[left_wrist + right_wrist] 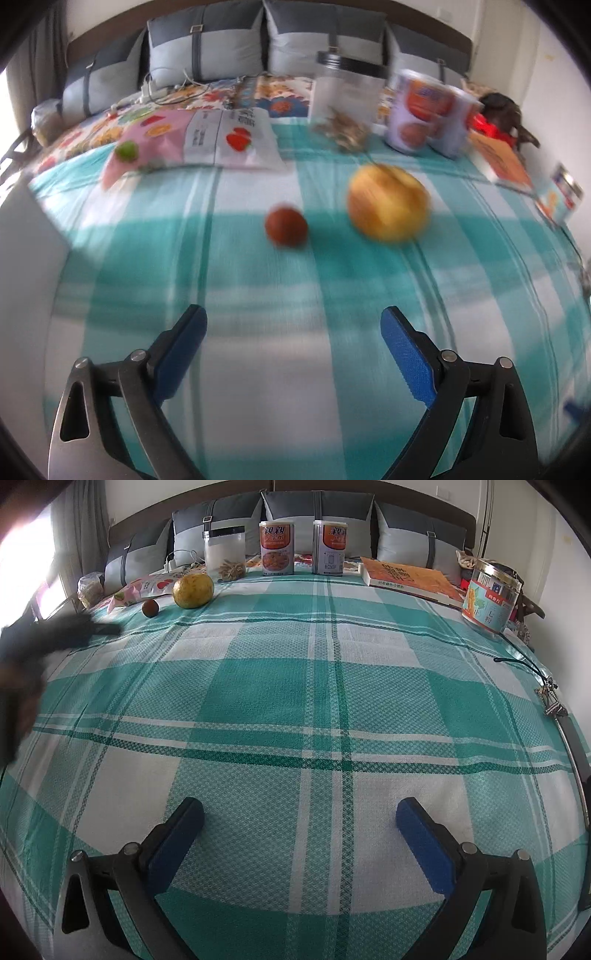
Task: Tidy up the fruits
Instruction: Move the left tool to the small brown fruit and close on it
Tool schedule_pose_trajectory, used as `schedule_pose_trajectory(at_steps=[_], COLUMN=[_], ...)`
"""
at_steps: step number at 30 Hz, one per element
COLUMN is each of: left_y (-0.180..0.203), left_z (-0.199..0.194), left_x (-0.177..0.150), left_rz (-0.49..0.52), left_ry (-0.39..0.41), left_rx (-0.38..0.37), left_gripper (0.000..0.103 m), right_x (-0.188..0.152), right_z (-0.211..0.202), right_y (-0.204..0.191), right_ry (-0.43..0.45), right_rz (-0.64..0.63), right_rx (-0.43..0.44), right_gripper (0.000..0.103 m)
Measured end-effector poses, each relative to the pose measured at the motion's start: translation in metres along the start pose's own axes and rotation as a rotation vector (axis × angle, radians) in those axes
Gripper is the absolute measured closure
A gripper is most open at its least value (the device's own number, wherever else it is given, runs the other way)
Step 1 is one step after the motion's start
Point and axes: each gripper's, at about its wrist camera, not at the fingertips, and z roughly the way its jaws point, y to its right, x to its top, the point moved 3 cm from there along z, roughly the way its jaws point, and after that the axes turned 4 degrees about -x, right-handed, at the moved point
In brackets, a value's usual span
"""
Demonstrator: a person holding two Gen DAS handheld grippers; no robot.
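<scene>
Left gripper (293, 319), blue pads spread apart and empty, hovers over my teal-and-white checked bedspread (258, 295). At its twelve o'clock sits a small reddish-brown round fruit (286, 226); at one o'clock, near it but apart, a large yellow round fruit (388, 202). Right gripper (300, 810) is likewise apart, empty, both fruits far off at eleven o'clock. I would straddle the small fruit squarely before closing, since round fruit rolls.

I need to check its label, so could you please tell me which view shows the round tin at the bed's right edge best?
The right wrist view: the round tin stands sharp and whole beside the orange book. The left wrist view shows only a blurred sliver at its right edge.
</scene>
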Motion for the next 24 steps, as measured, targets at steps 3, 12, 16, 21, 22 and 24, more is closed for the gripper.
schedule_pose_trajectory(at_steps=[3,12,16,21,22,24], left_y=[-0.014,-0.017,-0.015,0.001,0.006,0.011], left_z=[0.023,0.030,-0.001,-0.071,-0.087,-0.110], left_x=[0.021,0.028,0.011,-0.036,-0.050,-0.074], left_rz=[-0.087,-0.020,-0.017,0.060,0.080,0.086], left_ry=[0.016,0.054,0.067,0.061,0.049,0.036], left_rx=[0.019,0.003,-0.040,-0.118,-0.133,-0.155], left_gripper=[0.009,0.074,0.074,0.074,0.074,0.074], right_x=[0.000,0.000,0.000,0.000,0.000,0.000], right_z=[0.000,-0.001,-0.001,-0.001,-0.001,-0.001], right_y=[0.000,0.000,0.000,0.000,0.000,0.001], right_ry=[0.000,0.001,0.001,0.001,0.001,0.001], right_rz=[0.001,0.001,0.001,0.001,0.001,0.001], right_rx=[0.001,0.001,0.001,0.001,0.001,0.001], right_gripper=[0.000,0.000,0.000,0.000,0.000,0.000])
